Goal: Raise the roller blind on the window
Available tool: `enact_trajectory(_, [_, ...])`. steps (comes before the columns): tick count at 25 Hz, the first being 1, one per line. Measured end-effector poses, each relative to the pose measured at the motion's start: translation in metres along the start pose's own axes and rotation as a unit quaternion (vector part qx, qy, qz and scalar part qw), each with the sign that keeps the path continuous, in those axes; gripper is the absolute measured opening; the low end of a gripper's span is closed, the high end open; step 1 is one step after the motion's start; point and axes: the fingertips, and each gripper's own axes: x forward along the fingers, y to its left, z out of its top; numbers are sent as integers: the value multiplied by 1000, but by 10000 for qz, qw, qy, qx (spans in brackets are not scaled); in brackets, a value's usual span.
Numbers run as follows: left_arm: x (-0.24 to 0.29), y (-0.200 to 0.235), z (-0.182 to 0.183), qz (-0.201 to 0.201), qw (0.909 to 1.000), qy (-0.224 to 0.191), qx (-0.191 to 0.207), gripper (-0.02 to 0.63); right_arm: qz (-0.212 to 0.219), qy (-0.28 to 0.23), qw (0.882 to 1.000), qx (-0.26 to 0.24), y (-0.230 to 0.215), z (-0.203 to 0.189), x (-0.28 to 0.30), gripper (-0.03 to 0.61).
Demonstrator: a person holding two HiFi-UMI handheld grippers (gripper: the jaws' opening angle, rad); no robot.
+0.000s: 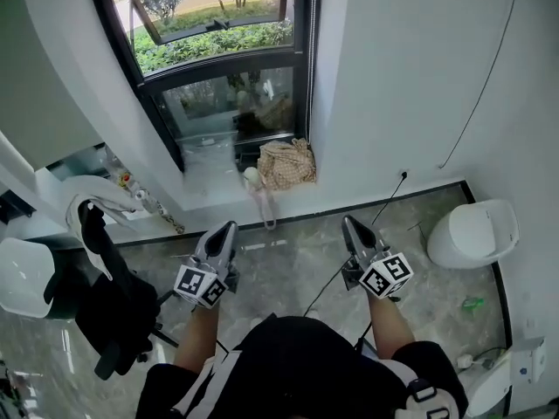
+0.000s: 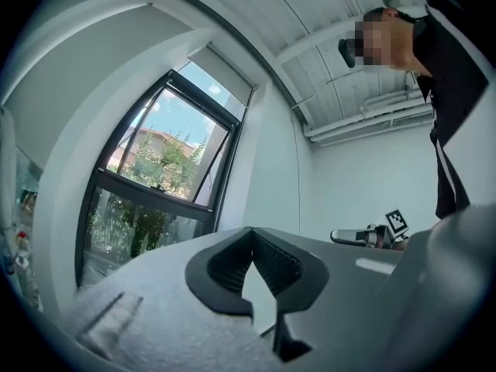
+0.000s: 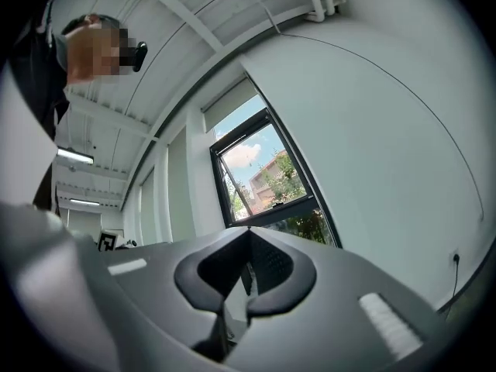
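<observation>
The window [image 1: 218, 51] is ahead of me, dark-framed, with an upper pane tilted open. The roller blind [image 2: 225, 72] shows only as a short white strip across the window's top, also in the right gripper view as the roller blind [image 3: 230, 97]. My left gripper [image 1: 229, 227] and right gripper [image 1: 348, 221] are held low in front of me, well short of the window, pointing up at it. Both are shut with nothing between the jaws. The closed tips of the left gripper [image 2: 252, 239] and of the right gripper [image 3: 248, 239] meet against the wall behind.
A woven bag [image 1: 286, 164] sits on the low sill. A white bin [image 1: 472, 232] stands on the floor at the right. A dark chair with clothes [image 1: 113, 299] is at the left. A black cable [image 1: 489, 77] runs down the right wall.
</observation>
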Motion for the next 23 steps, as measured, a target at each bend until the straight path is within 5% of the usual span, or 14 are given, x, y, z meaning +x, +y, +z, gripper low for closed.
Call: enact_trajectory(23, [-11, 19, -3, -216, 9996, 111, -177, 0, 109, 146, 9997, -167, 17, -8, 32, 5])
